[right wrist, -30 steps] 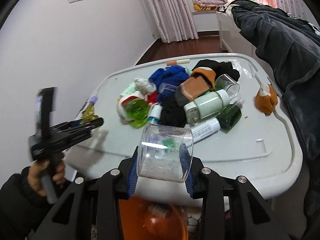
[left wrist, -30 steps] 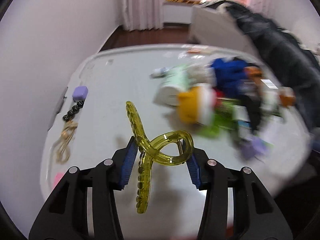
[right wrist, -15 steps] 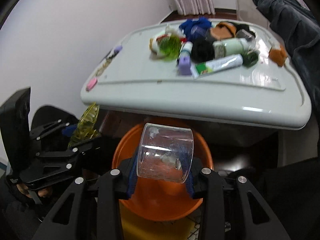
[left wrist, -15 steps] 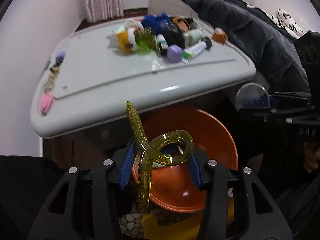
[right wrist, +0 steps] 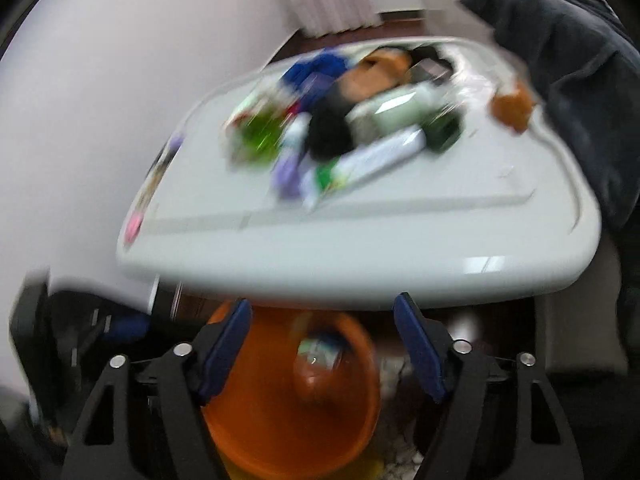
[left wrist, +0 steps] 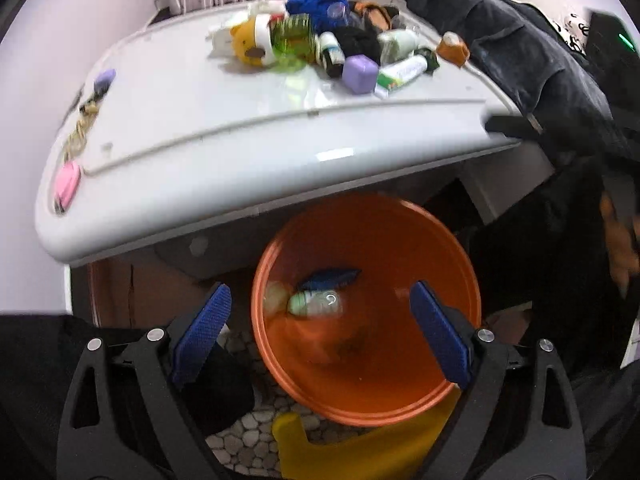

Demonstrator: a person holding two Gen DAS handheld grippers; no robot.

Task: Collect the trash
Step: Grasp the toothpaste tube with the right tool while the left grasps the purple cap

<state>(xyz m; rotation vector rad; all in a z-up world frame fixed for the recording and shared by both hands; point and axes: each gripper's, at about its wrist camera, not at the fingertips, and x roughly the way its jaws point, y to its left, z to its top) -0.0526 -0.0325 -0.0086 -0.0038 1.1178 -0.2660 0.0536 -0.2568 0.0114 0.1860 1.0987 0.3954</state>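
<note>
Hanging over the round orange plastic bin (left wrist: 366, 308), the left gripper (left wrist: 320, 334) has its blue-padded jaws spread wide, just opened, nothing between them. Right gripper (right wrist: 322, 354) likewise: jaws just parted, empty, the bin (right wrist: 288, 396) below at 6 o'clock in a blurred view.

Progress, as a judgement: both loads look delivered. Inside the bin lie a pale green-capped clear bottle (left wrist: 316, 304), a dark blue scrap (left wrist: 332, 278) at its 12 o'clock, and smeared shapes I cannot identify. No yellow clip or clear cup can be made out there.

Left to do: plenty. On the white oval desk (left wrist: 240, 152), at 12 o'clock from the bin, a heap remains: yellow plush toy (left wrist: 250, 42), green translucent jar (left wrist: 292, 36), lilac cube-shaped box (left wrist: 360, 74), white-and-green tube (left wrist: 402, 74), blue cloth (left wrist: 316, 2), small orange toy (left wrist: 452, 48) at the heap's 3 o'clock. At the desk's 9 o'clock edge: pink oval item (left wrist: 66, 184), beaded string (left wrist: 86, 120).

In the way: the desk's rim overhangs the bin's far side; dark quilted coat (left wrist: 500, 28) crowds the 2 o'clock side. Yellow plastic piece (left wrist: 360, 448) sits under the bin on the pebble-patterned floor (left wrist: 244, 440).
</note>
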